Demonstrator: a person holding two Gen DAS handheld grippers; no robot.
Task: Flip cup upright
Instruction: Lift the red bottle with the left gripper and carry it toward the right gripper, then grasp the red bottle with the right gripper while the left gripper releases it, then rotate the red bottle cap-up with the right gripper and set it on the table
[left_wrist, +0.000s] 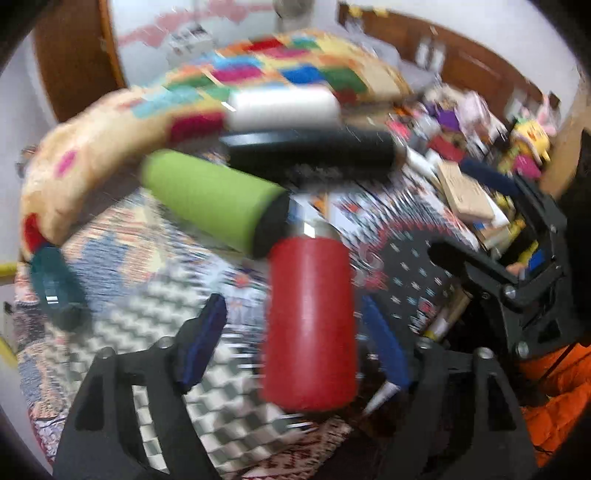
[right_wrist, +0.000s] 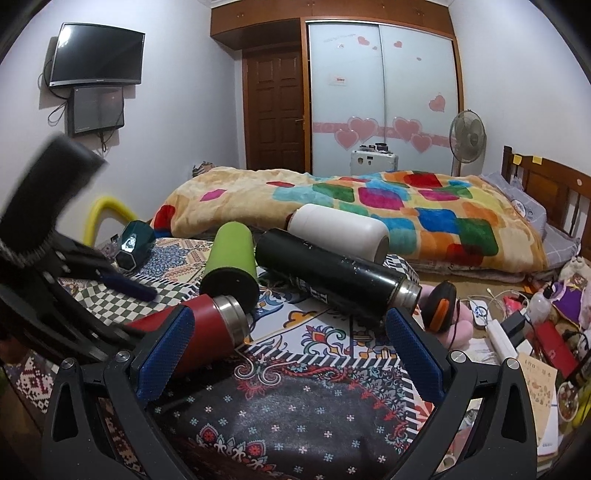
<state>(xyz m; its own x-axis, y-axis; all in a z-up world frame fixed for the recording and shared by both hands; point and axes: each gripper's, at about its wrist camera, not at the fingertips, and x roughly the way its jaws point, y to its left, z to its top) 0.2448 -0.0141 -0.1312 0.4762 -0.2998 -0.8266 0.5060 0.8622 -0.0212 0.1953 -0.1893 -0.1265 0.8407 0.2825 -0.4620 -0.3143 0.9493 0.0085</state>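
Note:
Several cups lie on their sides on a patterned cloth. A red cup (left_wrist: 310, 325) with a steel neck lies between the open fingers of my left gripper (left_wrist: 295, 339), which do not clamp it; that view is blurred. It also shows in the right wrist view (right_wrist: 207, 325). Beyond lie a green cup (left_wrist: 214, 199) (right_wrist: 231, 258), a black cup (left_wrist: 314, 151) (right_wrist: 332, 280) and a white cup (left_wrist: 284, 107) (right_wrist: 336, 229). My right gripper (right_wrist: 291, 350) is open and empty, close above the cloth in front of the cups.
A dark teal object (right_wrist: 133, 245) lies at the cloth's left. A colourful blanket (right_wrist: 369, 206) covers the bed behind. Clutter, cables and an orange-black item (right_wrist: 439, 310) lie at the right. The left gripper body (right_wrist: 48, 280) stands at the left.

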